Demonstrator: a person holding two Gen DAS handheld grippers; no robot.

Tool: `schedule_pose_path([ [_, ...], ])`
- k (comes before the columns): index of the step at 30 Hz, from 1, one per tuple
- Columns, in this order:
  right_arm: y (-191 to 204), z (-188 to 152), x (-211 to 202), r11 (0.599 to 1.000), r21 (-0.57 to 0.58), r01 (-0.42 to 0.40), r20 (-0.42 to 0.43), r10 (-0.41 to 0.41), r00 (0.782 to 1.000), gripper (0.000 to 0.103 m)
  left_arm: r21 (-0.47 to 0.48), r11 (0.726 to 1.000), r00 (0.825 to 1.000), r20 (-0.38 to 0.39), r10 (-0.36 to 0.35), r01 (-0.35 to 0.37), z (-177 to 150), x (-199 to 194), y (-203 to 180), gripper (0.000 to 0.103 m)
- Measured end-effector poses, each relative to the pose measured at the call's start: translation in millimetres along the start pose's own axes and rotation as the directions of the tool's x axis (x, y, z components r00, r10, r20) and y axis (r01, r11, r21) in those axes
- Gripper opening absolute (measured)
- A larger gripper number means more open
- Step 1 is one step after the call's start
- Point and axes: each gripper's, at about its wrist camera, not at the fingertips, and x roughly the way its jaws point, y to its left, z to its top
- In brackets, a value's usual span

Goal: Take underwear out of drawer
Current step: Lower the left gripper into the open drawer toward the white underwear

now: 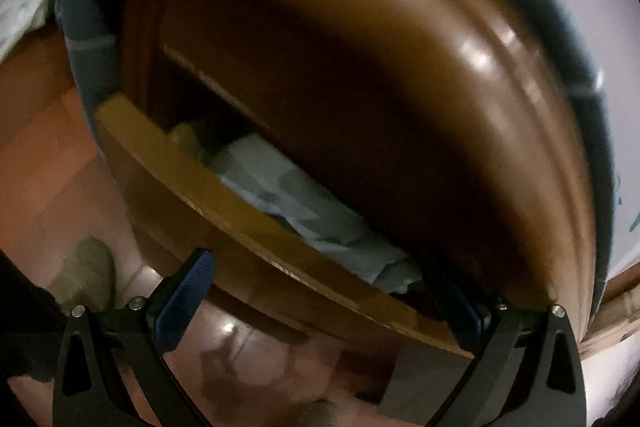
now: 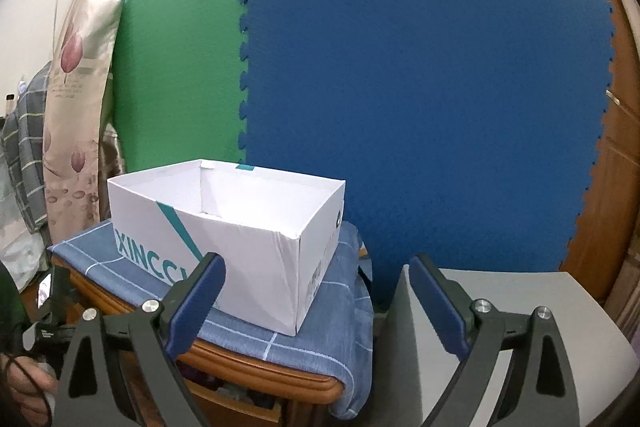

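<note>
My left tongs [image 1: 324, 301] are spread wide and gripping nothing, pointed down at the partly opened brown wooden drawer [image 1: 224, 203] of a glossy wooden cabinet [image 1: 360, 67]. The left blue pad sits in front of the drawer's pale front edge; the right finger [image 1: 460, 307] reaches toward the gap at the drawer's near end, though the picture is too blurred for me to tell whether it touches anything. Inside the drawer lies the light blue-grey folded underwear [image 1: 304, 211], stretched along the opening just behind the front edge, with something yellowish [image 1: 186, 137] at its far end (too smeared to name). Below the drawer I see reddish floor tiles [image 1: 48, 155].

My right tongs [image 2: 316, 291] are likewise released, fingers wide apart and empty, held level and looking over the cabinet top. On that top, which serves as my bench [image 2: 256, 367], lies a blue checked cloth [image 2: 100, 251], and on the cloth stands an open white cardboard box with teal lettering [image 2: 248, 239], empty as far as I can see into it. Behind it stand interlocking foam mats, one green [image 2: 180, 67] and one blue [image 2: 420, 87], upright against the wall. A grey flat-topped surface [image 2: 520, 299] sits just beside the cabinet under my right finger. A flowered curtain [image 2: 76, 107] hangs at the left, and under the bench's edge a dark mix of fabric [image 2: 236, 393] shows in the open drawer.
</note>
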Motion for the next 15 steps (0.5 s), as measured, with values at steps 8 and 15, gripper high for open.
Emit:
schedule_pose_path([
  [8, -10.1, -2.5, 1.6, 0.998, 0.048, -0.028, -0.020, 0.029, 0.999, 0.096, -0.125, 0.991, 0.999, -0.001, 0.049, -0.049, 4.2, 18.1, 12.0, 0.103],
  [15, -27.8, -6.4, 12.6, 0.986, 0.156, -0.066, -0.065, 0.077, 0.995, 0.096, -0.127, 0.973, 0.980, 0.022, 0.199, -0.195, -2.4, 16.9, 1.5, 0.103],
])
